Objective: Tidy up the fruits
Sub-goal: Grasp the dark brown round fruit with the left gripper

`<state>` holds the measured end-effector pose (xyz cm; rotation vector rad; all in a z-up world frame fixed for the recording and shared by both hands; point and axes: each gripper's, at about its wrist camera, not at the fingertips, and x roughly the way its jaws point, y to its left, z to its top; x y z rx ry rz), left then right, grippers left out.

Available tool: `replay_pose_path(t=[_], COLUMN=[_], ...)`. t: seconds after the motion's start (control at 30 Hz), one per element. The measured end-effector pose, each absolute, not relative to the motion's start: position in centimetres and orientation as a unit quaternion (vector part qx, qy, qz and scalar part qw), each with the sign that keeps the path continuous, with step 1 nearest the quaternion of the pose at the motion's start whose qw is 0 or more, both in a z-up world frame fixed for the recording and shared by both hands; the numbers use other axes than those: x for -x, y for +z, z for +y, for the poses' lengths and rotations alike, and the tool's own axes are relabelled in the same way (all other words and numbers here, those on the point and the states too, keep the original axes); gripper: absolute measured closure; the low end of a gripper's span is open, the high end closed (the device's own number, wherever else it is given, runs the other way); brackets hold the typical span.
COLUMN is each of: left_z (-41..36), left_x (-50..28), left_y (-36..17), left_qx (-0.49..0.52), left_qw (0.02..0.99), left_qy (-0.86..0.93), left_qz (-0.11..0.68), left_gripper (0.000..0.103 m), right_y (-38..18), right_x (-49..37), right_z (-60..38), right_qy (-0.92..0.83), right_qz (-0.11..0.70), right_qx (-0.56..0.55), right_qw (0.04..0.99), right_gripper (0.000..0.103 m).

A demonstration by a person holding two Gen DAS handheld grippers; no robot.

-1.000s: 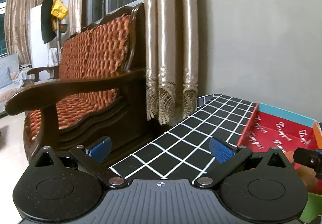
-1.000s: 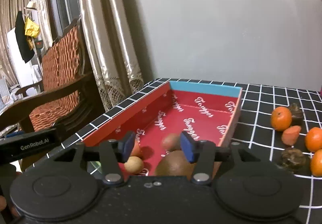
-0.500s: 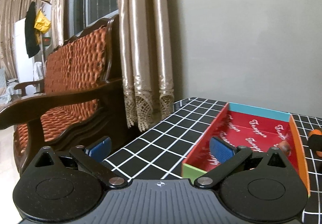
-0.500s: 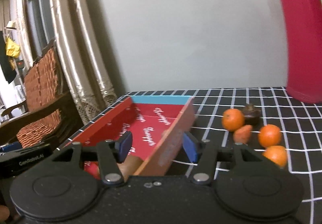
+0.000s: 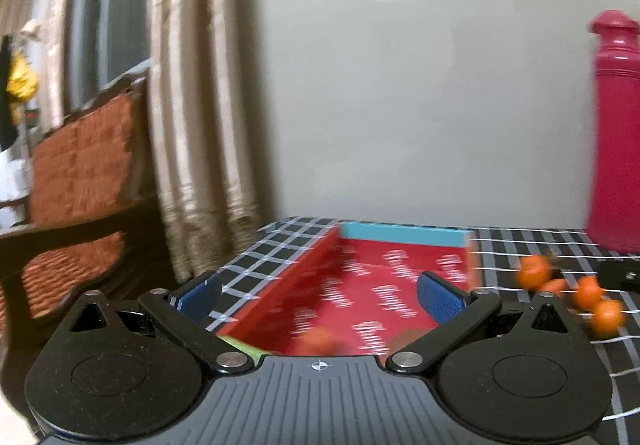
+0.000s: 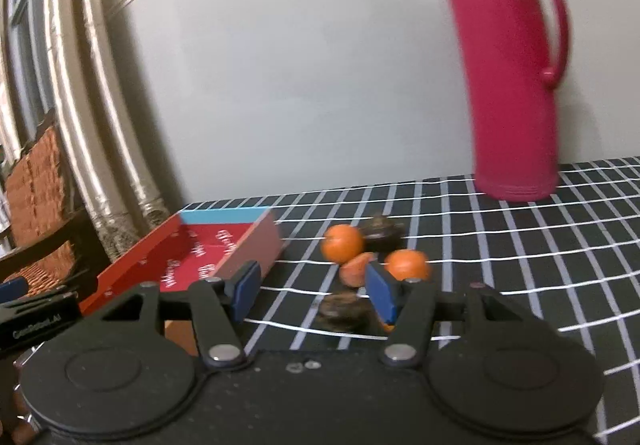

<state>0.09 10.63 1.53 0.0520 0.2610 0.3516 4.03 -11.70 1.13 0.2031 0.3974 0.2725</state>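
Note:
A red box [image 5: 384, 285] with a blue far wall lies on the black checked table; blurred fruit [image 5: 316, 339] sits at its near end. My left gripper [image 5: 320, 295] is open and empty, over the box's near end. Loose oranges [image 6: 343, 243] [image 6: 407, 264], an orange-red piece [image 6: 354, 269] and dark brown fruits [image 6: 380, 231] [image 6: 340, 311] lie right of the box [image 6: 208, 257]. My right gripper [image 6: 310, 291] is open and empty, just above the near dark fruit. The oranges also show in the left wrist view [image 5: 534, 272].
A tall pink thermos [image 6: 510, 85] stands at the back of the table, against the grey wall. A wooden sofa [image 5: 80, 181] and curtains [image 5: 192, 125] are to the left, beyond the table's edge. The left gripper's body [image 6: 36, 319] shows at the right wrist view's left.
Both grippers have swung right. The left one now faces along the box instead of the sofa. The right one has left the box and is over the loose fruit.

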Motion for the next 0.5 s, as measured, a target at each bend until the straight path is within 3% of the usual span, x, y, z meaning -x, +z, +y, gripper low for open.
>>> replay_pose_path(t=[0.5], left_z=[-1.0], left_x=[-2.3], left_y=[0.6], left_qx=[-0.09], left_qw=[0.984], left_qy=[0.021], left_qz=[0.153], left_gripper=[0.001], right_y=[0.7], right_x=[-1.0], right_z=[-21.2], right_qy=[0.047], right_qz=[0.175], right_qx=[-0.153], right_qw=[0.971], right_gripper=[0.041])
